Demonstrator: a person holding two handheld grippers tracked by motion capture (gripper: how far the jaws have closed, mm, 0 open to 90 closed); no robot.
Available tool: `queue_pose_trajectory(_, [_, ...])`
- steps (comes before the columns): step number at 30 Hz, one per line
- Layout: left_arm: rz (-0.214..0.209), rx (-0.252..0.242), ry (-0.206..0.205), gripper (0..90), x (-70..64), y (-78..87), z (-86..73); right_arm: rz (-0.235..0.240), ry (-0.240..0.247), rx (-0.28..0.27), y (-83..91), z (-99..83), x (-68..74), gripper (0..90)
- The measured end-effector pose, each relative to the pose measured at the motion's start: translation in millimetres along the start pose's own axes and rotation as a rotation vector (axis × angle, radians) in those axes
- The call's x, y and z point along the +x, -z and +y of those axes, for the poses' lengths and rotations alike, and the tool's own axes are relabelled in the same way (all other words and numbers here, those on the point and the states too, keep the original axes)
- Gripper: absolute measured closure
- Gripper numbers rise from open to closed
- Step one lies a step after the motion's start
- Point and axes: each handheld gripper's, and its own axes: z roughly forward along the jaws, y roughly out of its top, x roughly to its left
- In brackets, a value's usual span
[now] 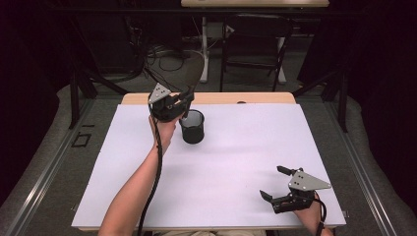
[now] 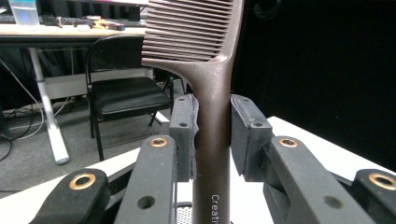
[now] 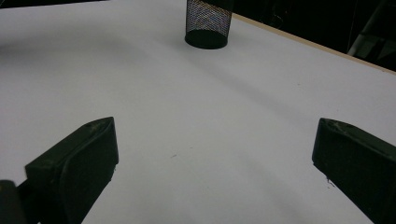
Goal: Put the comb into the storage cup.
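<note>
My left gripper (image 2: 212, 112) is shut on the handle of a dark brown comb (image 2: 212, 154), which stands upright with its teeth at the top. In the high view the left gripper (image 1: 186, 101) hangs at the far left of the table, just over the left rim of a black mesh cup (image 1: 193, 128). The comb's lower end points down into that cup, whose rim (image 2: 184, 213) peeks out below the handle. My right gripper (image 1: 271, 181) lies near the front right edge, open and holding nothing. Its jaws (image 3: 215, 154) stand wide apart, with the mesh cup (image 3: 208, 23) far ahead.
A white sheet (image 1: 231, 167) covers the table. Beyond the far edge stand a black folding chair (image 1: 255, 44) and a desk leg with cables on the floor (image 1: 169, 56). Dark curtains flank both sides.
</note>
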Motion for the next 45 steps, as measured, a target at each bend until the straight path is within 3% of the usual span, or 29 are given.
queue_pose_trajectory(21, [0.026,-0.061,-0.017,72.3,1.7,-12.2,-10.4,0.005,-0.001,0.002,-0.2,-0.1,-0.1,0.0])
queue_pose_trajectory(45, [0.039,-0.050,-0.016,72.3,4.1,-21.8,-23.8,0.003,-0.001,0.001,0.4,-0.1,-0.3,0.0])
